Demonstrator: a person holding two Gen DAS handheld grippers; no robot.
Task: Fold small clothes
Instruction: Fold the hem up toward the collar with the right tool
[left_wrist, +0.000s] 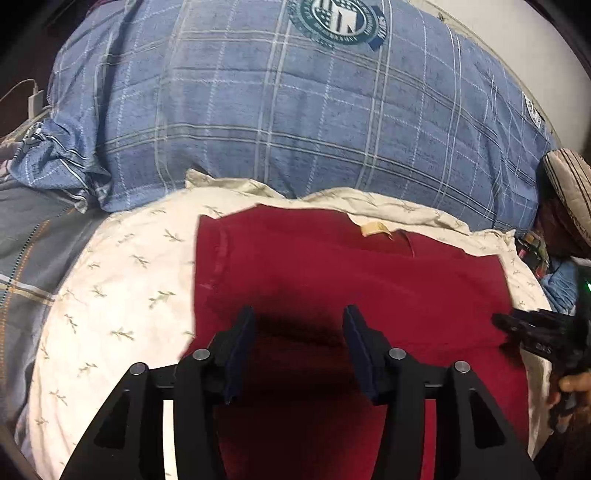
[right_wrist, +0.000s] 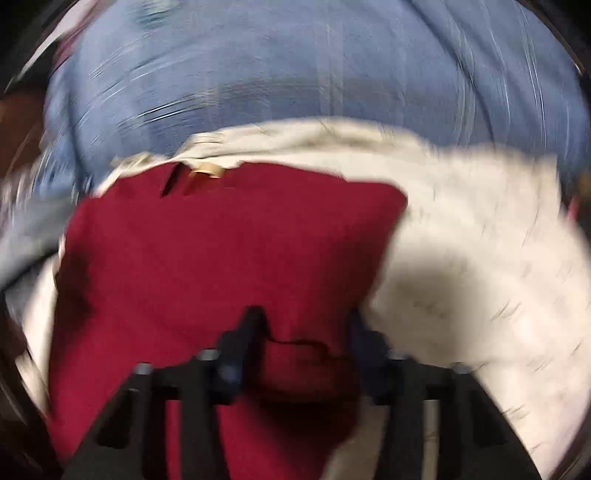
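Blue plaid bedding (left_wrist: 295, 110) backs red garment (left_wrist: 332, 266); left tongs (left_wrist: 299, 321), right tongs (right_wrist: 304, 325) apart.

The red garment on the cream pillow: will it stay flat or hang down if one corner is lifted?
The red garment probably droops: it is thin, folded cloth. It likely drags the cream pillow cover little, being light.

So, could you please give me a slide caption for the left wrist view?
Left gripper, jaws open, hovers over a red garment laid on a cream pillow.
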